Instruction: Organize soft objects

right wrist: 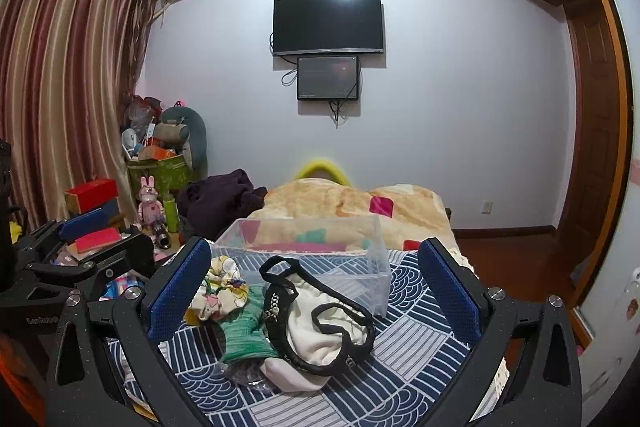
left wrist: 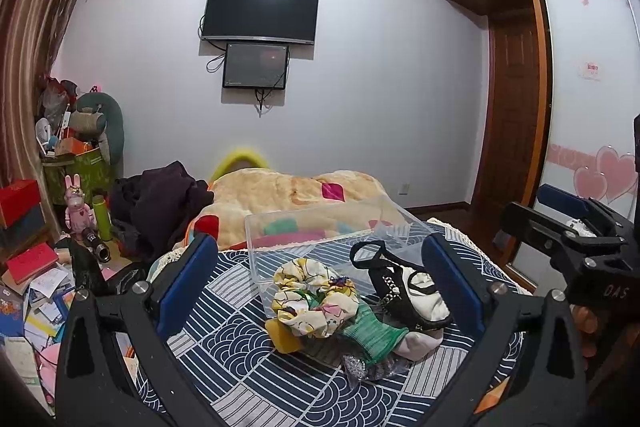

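Lying on the blue-and-white patterned bedspread (left wrist: 240, 379), a pile of soft items, including a floral fabric scrunchie (left wrist: 312, 301) and green knitted cloth (right wrist: 242, 337), sits touching the clear plastic bin (right wrist: 340, 259). Left gripper (left wrist: 320, 283) and right gripper (right wrist: 316, 291) both stand apart, holding nothing.

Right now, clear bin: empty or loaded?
Empty. Through the clear bin only the bedspread pattern shows; the scrunchie and green sock lie outside it.
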The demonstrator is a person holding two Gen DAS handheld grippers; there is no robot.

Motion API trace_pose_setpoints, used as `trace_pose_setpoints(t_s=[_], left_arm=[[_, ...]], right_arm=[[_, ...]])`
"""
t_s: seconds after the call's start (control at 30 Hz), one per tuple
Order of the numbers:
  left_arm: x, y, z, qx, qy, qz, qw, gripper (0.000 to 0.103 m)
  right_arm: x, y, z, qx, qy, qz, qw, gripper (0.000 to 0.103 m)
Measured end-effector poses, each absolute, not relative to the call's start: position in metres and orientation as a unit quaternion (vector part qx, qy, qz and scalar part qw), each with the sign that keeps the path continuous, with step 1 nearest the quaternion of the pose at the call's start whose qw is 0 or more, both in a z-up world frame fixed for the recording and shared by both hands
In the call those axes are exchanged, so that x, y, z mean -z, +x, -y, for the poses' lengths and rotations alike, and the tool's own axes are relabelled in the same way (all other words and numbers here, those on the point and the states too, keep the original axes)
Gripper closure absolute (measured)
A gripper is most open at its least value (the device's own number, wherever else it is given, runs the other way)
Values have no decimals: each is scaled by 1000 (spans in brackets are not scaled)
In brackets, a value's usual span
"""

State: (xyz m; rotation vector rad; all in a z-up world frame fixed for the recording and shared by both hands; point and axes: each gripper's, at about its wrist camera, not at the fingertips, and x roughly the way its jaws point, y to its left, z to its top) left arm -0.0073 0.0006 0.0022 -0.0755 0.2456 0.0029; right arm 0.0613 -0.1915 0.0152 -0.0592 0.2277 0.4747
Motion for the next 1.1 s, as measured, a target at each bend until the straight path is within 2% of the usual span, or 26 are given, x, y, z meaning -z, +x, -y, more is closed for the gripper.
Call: trace_pose_setpoints(t_s=[1.1], left_arm=[[-3,-8,7,-1,-31,-120,992,0]], right_arm=[[-15,60,191,-236,-23,-113,965,0]])
